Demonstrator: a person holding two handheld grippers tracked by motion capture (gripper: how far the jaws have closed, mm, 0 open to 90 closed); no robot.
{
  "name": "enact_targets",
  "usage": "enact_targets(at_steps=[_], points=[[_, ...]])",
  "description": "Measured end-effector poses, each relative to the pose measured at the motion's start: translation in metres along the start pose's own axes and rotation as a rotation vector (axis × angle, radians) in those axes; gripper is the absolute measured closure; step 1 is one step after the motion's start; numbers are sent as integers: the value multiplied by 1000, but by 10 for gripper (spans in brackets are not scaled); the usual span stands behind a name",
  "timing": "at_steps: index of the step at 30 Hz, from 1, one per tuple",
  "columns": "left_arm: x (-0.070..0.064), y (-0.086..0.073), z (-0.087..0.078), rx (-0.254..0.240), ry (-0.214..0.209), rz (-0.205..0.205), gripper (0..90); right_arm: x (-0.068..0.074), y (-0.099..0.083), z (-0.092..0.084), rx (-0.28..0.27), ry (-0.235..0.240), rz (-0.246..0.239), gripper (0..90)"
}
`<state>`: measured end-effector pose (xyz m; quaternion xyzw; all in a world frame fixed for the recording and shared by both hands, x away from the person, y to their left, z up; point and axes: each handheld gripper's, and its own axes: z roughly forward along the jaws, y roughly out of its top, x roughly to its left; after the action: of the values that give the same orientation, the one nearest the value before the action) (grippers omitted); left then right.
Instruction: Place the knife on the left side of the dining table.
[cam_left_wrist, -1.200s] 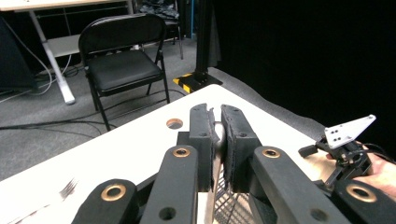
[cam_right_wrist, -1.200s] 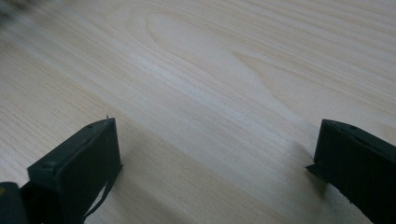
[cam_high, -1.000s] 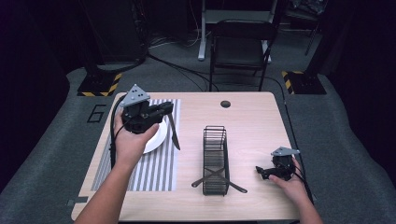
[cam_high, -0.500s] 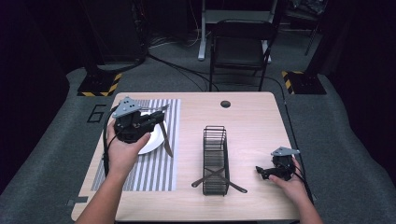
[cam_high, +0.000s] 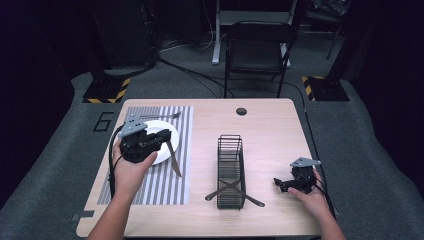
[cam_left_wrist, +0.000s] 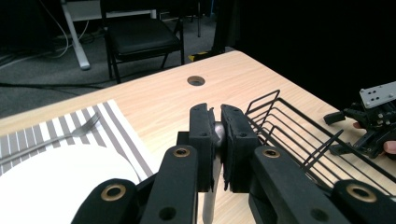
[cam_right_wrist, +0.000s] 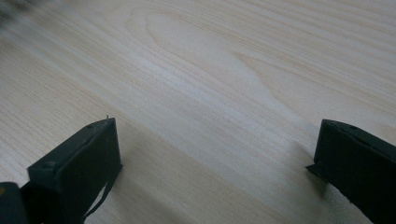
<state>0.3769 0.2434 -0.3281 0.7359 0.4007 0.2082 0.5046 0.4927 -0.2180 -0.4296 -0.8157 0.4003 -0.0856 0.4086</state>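
L gripper (cam_high: 161, 140) clamped on knife (cam_high: 173, 159), blade hanging below jaws, plate (cam_high: 167, 131) just behind. R gripper (cam_high: 278, 183) jaws apart, nothing between.

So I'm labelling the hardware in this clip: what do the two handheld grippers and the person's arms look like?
Both are black. The left gripper has two flat rectangular pads on arms with brass-ringed pivot holes, a grey three-cornered plate on top and a black cable looping back. The right gripper carries the same grey plate. The forearms are bare, with no sleeves.
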Motion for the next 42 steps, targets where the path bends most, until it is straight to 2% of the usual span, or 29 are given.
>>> enact_targets(at_steps=[4, 9, 11, 12, 13, 18, 21, 22, 25, 29, 37, 42], points=[[5, -9, 2, 15, 9, -12, 837, 0, 0, 0, -1, 0, 0, 0], [9, -15, 3, 12, 13, -28, 836, 0, 0, 0, 0, -1, 0, 0], [13, -21, 3, 13, 18, -48, 837, 0, 0, 0, -1, 0, 0, 0], [14, -23, 3, -2, 18, -61, 836, 0, 0, 0, 0, 0, -1, 0], [14, -23, 3, -2, 18, -61, 837, 0, 0, 0, 0, 0, 0, 0], [23, -27, -2, -14, 32, -86, 834, 0, 0, 0, 0, 0, 0, 0], [34, -35, -9, -39, 46, -137, 831, 0, 0, 0, 0, 0, 0, 0], [34, -35, -9, -39, 46, -137, 831, 0, 0, 0, 0, 0, 0, 0], [43, -44, -15, -60, 60, -179, 829, 0, 0, 0, 0, 0, 0, 0], [53, -53, -22, -65, 96, -198, 817, 0, 0, 0, 0, 0, 1, 0], [69, -70, -32, -90, 112, -260, 806, 0, 0, 0, 0, 0, 0, 0], [75, -80, -38, -104, 129, -273, 797, 0, 0, 0, 0, 0, 0, 0]])
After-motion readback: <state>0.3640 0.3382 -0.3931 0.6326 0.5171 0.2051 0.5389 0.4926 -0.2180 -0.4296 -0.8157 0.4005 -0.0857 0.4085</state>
